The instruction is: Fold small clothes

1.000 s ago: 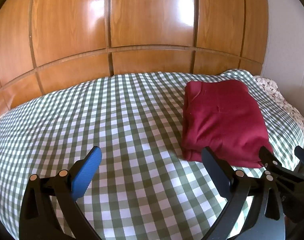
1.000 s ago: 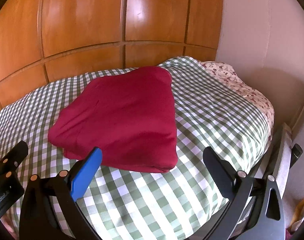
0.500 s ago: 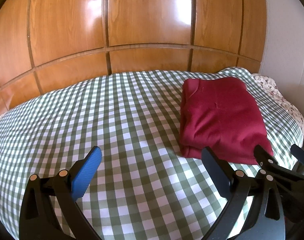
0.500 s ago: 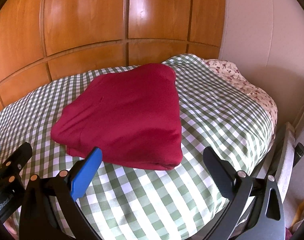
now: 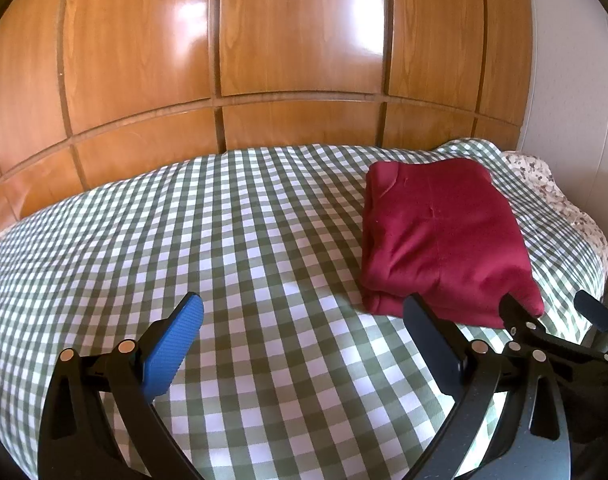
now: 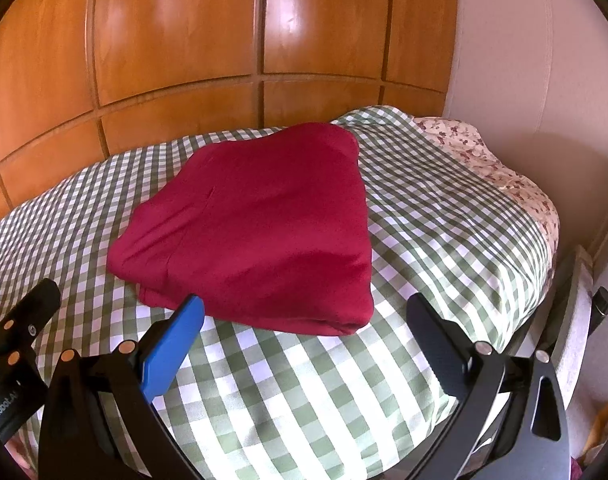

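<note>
Both grippers hover above the bed with their fingers spread wide and nothing between them. From the left wrist view, the left gripper [image 5: 304, 336] sits over bare green-and-white checked bedspread [image 5: 224, 240], with the folded red garment [image 5: 443, 240] off to its right, lying near the bed's right end. That same view catches the right gripper [image 5: 551, 312] at the lower right edge, close to the garment's near corner, though whether it touches the cloth cannot be told.

From the right wrist view the right gripper [image 6: 304, 332] faces the garment [image 6: 256, 228] squarely: the blue pad of one finger [image 6: 172, 348] overlaps the near edge of the cloth in the picture, while the black finger stands over the checked cover beside it. Only this view shows the stacked layers along the garment's near edge, the floral fabric [image 6: 483, 160] past the end of the checked cover, and the pale wall [image 6: 523, 60] with a gap beside the bed. The left gripper [image 6: 20, 320] appears partly at the lower left. Glossy wooden panels [image 5: 264, 60] fill the background in both views.
</note>
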Action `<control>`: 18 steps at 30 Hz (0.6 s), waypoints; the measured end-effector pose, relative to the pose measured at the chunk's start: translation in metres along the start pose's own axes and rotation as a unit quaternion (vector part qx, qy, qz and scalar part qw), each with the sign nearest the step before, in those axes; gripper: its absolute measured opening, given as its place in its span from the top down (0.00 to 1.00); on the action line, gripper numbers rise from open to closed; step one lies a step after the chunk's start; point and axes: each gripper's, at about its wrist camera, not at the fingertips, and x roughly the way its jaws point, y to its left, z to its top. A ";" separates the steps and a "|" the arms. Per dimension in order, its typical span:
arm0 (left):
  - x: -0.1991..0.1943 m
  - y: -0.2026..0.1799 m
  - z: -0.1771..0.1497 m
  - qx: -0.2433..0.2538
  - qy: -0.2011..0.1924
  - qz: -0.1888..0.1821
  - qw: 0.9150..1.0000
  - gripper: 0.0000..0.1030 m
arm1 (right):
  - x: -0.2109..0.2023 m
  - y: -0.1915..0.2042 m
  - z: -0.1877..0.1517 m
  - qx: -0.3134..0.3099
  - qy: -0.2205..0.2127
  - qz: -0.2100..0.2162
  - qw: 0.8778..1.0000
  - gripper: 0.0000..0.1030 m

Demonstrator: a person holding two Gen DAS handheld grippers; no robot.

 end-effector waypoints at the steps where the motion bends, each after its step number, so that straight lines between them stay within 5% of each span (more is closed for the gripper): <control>1: -0.001 0.000 0.000 -0.001 -0.001 0.000 1.000 0.04 | 0.000 0.000 0.000 0.000 0.000 0.001 1.000 0.02; 18: 0.000 0.002 0.000 -0.014 0.008 0.004 1.000 0.04 | -0.003 -0.003 0.005 0.007 -0.012 0.012 1.000 0.02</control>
